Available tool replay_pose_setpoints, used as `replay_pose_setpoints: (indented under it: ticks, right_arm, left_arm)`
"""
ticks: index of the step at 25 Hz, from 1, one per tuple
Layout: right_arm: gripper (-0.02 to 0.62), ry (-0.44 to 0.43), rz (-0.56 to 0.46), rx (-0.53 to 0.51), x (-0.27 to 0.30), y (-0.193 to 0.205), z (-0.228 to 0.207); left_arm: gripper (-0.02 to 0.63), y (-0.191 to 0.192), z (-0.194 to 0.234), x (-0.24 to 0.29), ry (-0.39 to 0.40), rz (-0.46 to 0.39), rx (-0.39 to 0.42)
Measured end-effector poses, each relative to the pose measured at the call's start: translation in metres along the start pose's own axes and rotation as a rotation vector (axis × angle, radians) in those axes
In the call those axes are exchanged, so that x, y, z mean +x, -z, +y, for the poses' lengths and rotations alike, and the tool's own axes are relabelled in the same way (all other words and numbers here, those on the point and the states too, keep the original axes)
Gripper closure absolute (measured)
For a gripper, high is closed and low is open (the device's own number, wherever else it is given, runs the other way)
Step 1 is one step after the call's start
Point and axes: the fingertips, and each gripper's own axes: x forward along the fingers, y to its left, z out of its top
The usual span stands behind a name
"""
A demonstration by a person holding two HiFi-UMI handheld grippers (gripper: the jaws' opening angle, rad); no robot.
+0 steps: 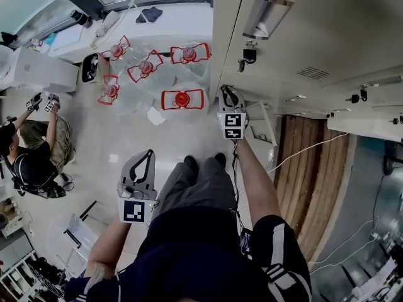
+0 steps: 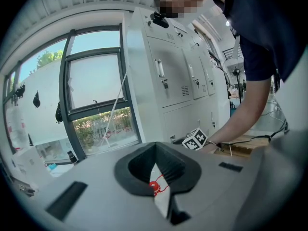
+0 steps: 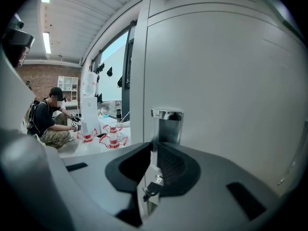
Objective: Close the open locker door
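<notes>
The locker door (image 3: 226,95) stands upright directly ahead of my right hand-held gripper (image 3: 153,150). Its long axis is vertical and its free edge lies at the left of that gripper's view. How far ajar it hangs I cannot tell. It is smooth, pale grey painted sheet metal, with a boxy chrome handle (image 3: 167,125) near that edge and a dark key (image 3: 151,188) in the lock beneath. My right jaws are drawn almost together with nothing visibly pinched, tips under the handle. I judge the push goes straight into the panel. My left hand-held gripper (image 2: 155,153), likewise nearly closed and empty, hangs well apart, aimed towards the window (image 2: 94,81).
</notes>
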Motion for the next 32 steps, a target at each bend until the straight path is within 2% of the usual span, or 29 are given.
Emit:
replay_pose_setpoints:
  ticks: [3, 5, 6, 8, 10, 16, 22, 24, 26, 29, 31, 32]
  right_arm:
    - [0.549, 0.006, -0.006, 0.011, 0.0, 0.0, 0.0]
    - [0.549, 0.014, -0.008, 0.013, 0.0, 0.001, 0.0]
    - [0.549, 0.018, -0.009, 0.016, 0.0, 0.001, 0.0]
    - [0.549, 0.025, -0.012, 0.02, 0.0, 0.001, 0.0]
    - [0.549, 0.032, -0.013, 0.02, -0.001, 0.0, -0.001]
    - [0.548, 0.041, -0.017, 0.047, -0.001, 0.002, -0.001]
    - [0.546, 0.048, -0.005, 0.047, -0.001, 0.002, -0.001]
    - [0.546, 0.056, 0.001, 0.035, -0.001, 0.003, 0.0]
    - [0.545, 0.068, 0.007, 0.021, -0.001, 0.003, -0.001]
    - [0.54, 0.086, 0.015, 0.021, -0.002, 0.006, -0.003]
    - [0.542, 0.091, 0.018, 0.023, -0.002, 0.007, -0.003]
    - [0.545, 0.092, 0.019, 0.021, -0.002, 0.007, -0.004]
  left_arm:
    - [0.603, -0.001, 0.005, 0.0, -0.036, -0.025, -0.078]
    - [0.603, 0.0, 0.004, 0.0, -0.009, -0.011, 0.001]
    - [0.603, 0.0, 0.004, 0.001, -0.012, -0.012, -0.002]
    - [0.603, 0.0, 0.008, 0.0, -0.069, -0.044, -0.146]
    - [0.603, 0.0, 0.009, 0.0, -0.086, -0.051, -0.186]
    - [0.603, 0.002, 0.01, -0.002, -0.084, -0.044, -0.168]
    - [0.603, 0.002, 0.013, -0.004, -0.1, -0.05, -0.188]
    - [0.603, 0.004, 0.013, -0.005, -0.083, -0.032, -0.15]
    - [0.603, 0.005, 0.011, -0.004, -0.053, -0.011, -0.074]
    - [0.603, 0.001, 0.014, -0.003, -0.099, -0.055, -0.184]
    - [0.603, 0.001, 0.014, -0.003, -0.101, -0.055, -0.187]
    - [0.603, 0.003, 0.013, -0.003, -0.086, -0.039, -0.153]
